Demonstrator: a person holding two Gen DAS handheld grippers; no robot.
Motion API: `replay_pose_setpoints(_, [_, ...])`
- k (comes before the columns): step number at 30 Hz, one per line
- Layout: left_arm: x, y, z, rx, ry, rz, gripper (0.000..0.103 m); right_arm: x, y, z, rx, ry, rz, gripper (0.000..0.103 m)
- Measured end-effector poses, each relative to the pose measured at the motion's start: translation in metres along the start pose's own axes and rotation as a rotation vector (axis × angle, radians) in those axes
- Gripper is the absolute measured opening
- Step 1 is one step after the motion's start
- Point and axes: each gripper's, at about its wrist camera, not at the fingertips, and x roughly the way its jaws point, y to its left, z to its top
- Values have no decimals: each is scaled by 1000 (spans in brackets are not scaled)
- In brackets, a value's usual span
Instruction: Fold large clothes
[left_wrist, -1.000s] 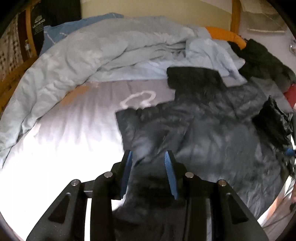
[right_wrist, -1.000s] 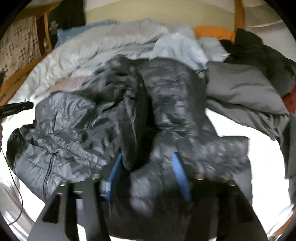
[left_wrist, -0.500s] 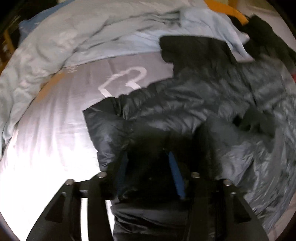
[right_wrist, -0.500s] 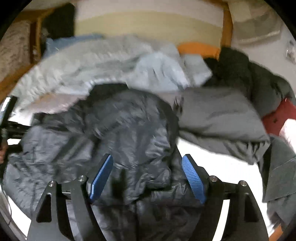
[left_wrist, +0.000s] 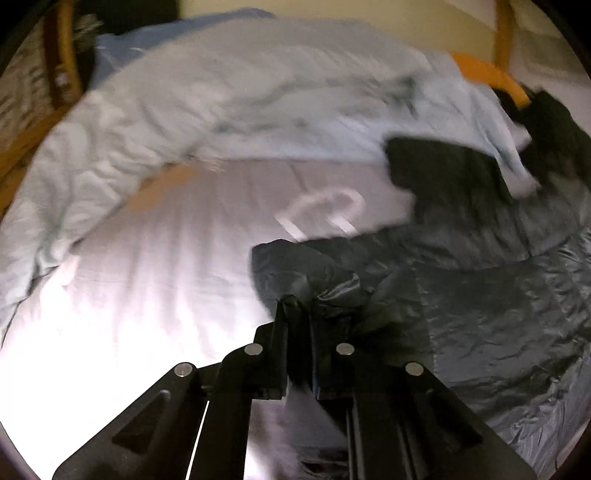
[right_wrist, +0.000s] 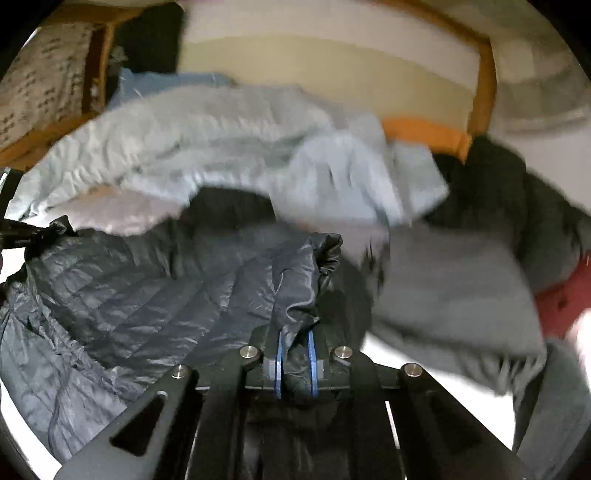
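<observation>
Now dark quilted jacket spreads across bed, lower right of left view. Left gripper fingers just closed, pinching jacket's left corner; right gripper fingers just closed, clamping bunched opposite edge. Jacket's long axis spans between both grips.

Both tools are the same build. The left gripper is matte black plastic: two angled arms spread out like a fan, each with a long cut-out slot, and four round silver screw heads run in a row across the linkage. The right gripper matches it, black with the same silver screws, and its fingers carry ribbed blue pads.
</observation>
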Motion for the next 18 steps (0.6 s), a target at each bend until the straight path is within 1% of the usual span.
replay_pose_setpoints(1, [-2,7,2,-20,-14,17,8,-2,4,8,-7,-38,-4,11])
replay_pose_setpoints(2, [0,13,5,-33,-19,27,8,-4,9,13,-14,-59,-3,11])
replay_pose_setpoints(4, [4,22,2,-52,-13,39,9,1,18,22,-40,-72,-5,11])
replay_pose_setpoints(5, [9,25,1,-67,-8,43,15,9,23,25,-52,-58,-12,11])
replay_pose_setpoints(6, [15,29,0,-87,7,64,20,17,27,27,-55,-38,-20,11])
replay_pose_setpoints(7, [20,32,-2,-112,27,102,28,33,30,25,-54,-4,-29,11])
replay_pose_setpoints(8, [19,36,-4,-136,34,122,28,44,32,23,-54,20,-38,11])
replay_pose_setpoints(9, [15,39,-6,-154,29,103,28,55,33,20,-50,51,-51,11])
replay_pose_setpoints(10, [8,42,-7,-166,22,62,29,69,32,15,-34,94,-65,11])
replay_pose_setpoints(11, [-3,43,-9,-175,18,8,31,74,30,10,-15,112,-62,11])
replay_pose_setpoints(12, [-13,45,-11,-178,12,-45,37,78,26,4,11,127,-44,11])
replay_pose_setpoints(14, [-26,40,-16,-166,10,-189,58,81,20,-2,36,153,-19,11])
replay_pose_setpoints(15, [-27,35,-18,-151,40,-261,60,82,17,-3,41,162,-7,11])
replay_pose_setpoints(16, [-25,27,-21,-132,79,-287,60,81,13,-4,45,168,8,11])
replay_pose_setpoints(17, [-21,17,-24,-100,114,-264,60,81,12,-4,48,166,13,14])
replay_pose_setpoints(18, [-16,7,-29,-48,143,-207,60,79,10,-5,51,163,15,22])
